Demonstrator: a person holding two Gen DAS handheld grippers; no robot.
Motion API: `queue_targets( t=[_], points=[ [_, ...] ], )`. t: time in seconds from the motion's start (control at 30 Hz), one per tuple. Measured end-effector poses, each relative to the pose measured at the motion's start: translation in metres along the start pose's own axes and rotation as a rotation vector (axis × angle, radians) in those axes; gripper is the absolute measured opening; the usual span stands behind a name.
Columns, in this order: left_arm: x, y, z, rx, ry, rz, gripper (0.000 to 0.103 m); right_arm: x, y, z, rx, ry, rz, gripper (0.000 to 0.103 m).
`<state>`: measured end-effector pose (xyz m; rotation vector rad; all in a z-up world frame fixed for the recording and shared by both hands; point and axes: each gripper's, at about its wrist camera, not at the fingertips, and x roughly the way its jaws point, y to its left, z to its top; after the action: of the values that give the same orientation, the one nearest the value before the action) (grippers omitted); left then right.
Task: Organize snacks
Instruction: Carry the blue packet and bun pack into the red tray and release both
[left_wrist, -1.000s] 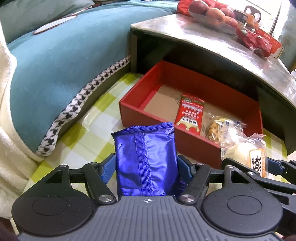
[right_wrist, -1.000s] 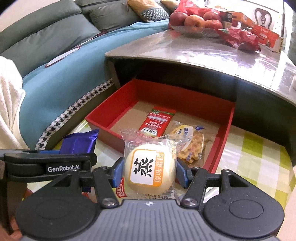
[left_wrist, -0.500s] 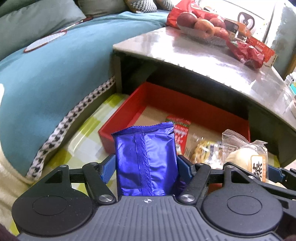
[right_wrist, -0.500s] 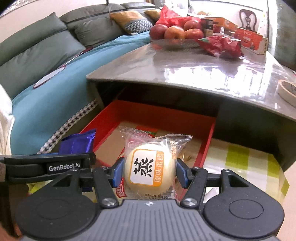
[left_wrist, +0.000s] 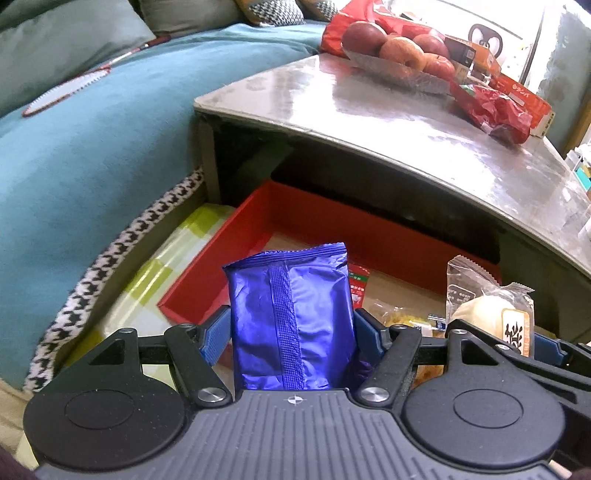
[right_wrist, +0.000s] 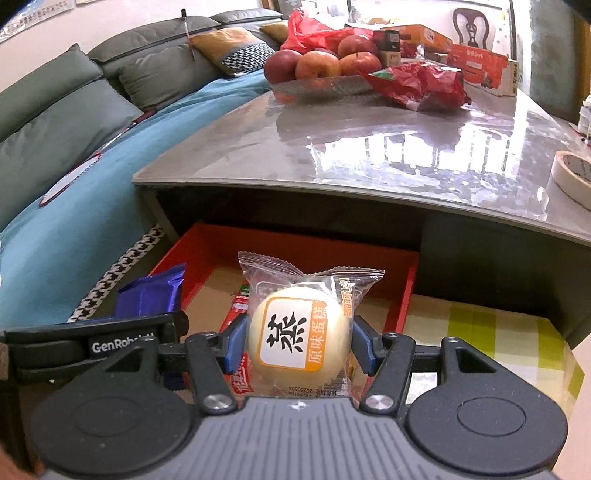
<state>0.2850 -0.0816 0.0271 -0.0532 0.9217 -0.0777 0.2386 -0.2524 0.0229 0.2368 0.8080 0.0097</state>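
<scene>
My left gripper (left_wrist: 291, 332) is shut on a blue foil snack packet (left_wrist: 291, 317), held upright above the near edge of a red box (left_wrist: 236, 247). My right gripper (right_wrist: 295, 347) is shut on a clear-wrapped round white cake (right_wrist: 295, 339) with a black character label; the cake also shows in the left wrist view (left_wrist: 491, 314). The red box (right_wrist: 402, 295) has a cardboard floor and holds a red sachet (left_wrist: 358, 284) and a yellow wrapped snack (left_wrist: 399, 317). The blue packet shows at left in the right wrist view (right_wrist: 151, 295).
A grey glossy table (right_wrist: 369, 147) overhangs the box, carrying a tray of apples (right_wrist: 325, 66), red snack bags (right_wrist: 421, 85), orange cartons and a tape roll (right_wrist: 572, 173). A teal sofa (left_wrist: 92, 147) lies left. A green-checked cloth (right_wrist: 498, 339) is under the box.
Both grippers have risen with their snacks; the table top shows more and the red box sits lower and is more hidden behind the packets.
</scene>
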Motion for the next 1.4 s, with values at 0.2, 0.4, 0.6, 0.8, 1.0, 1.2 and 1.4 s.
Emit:
queue_targets(
  t=[0.2, 0.4, 0.6, 0.8, 1.0, 1.2, 1.4],
  points=[
    [0.019, 0.005, 0.004, -0.017, 0.031, 0.002, 0.076, 0.014, -0.006, 0.002, 0.009, 0.026, -0.006, 0.061],
    [0.035, 0.006, 0.005, -0.015, 0.05, 0.014, 0.076, 0.031, -0.008, -0.001, 0.004, 0.055, -0.011, 0.061],
    [0.044, 0.006, 0.006, -0.004, 0.062, 0.021, 0.076, 0.037, -0.01, 0.002, 0.0, 0.049, -0.01, 0.06],
    [0.052, 0.009, 0.006, -0.008, 0.081, 0.028, 0.078, 0.045, -0.013, 0.002, 0.018, 0.066, 0.004, 0.06],
    [0.046, 0.006, 0.008, 0.008, 0.058, 0.027, 0.086, 0.042, -0.013, 0.001, 0.017, 0.062, -0.003, 0.061],
    [0.04, 0.009, 0.008, -0.004, 0.055, 0.027, 0.086, 0.035, -0.014, 0.001, 0.019, 0.059, -0.008, 0.061],
    [0.019, 0.006, 0.003, 0.008, 0.037, 0.021, 0.087, 0.021, -0.008, -0.002, 0.014, 0.052, 0.003, 0.062]
  ],
)
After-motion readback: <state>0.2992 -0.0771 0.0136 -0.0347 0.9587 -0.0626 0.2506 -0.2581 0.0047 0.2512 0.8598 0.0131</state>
